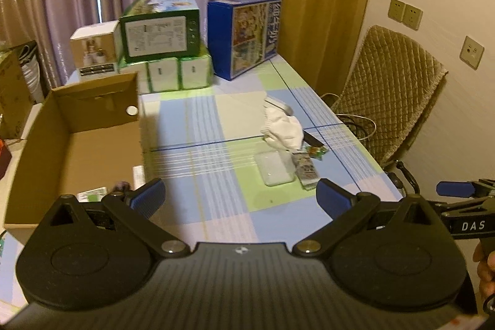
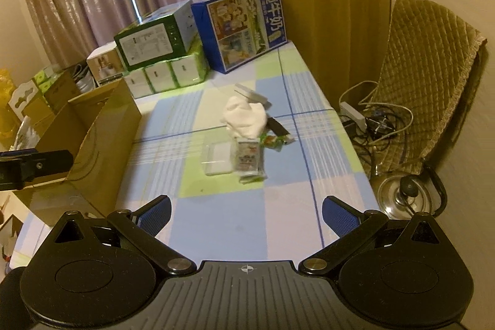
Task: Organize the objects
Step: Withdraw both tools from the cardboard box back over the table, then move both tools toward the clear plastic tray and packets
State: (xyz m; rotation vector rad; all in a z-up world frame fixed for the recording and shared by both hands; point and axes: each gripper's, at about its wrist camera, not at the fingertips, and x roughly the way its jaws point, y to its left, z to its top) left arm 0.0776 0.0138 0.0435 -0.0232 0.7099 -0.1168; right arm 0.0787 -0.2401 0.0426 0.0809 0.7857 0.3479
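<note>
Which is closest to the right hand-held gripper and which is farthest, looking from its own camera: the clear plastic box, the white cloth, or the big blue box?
From the right hand-held gripper:
1. Clear plastic box, mid-table, slightly left.
2. White cloth, just behind it, centre.
3. Big blue box, standing at the table's far end by the curtain.

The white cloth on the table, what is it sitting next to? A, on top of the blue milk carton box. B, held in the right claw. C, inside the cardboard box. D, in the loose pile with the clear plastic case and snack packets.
D: the white cloth lies on the checked tablecloth, bunched against the clear plastic case and snack packets, apart from the cardboard box.
</note>
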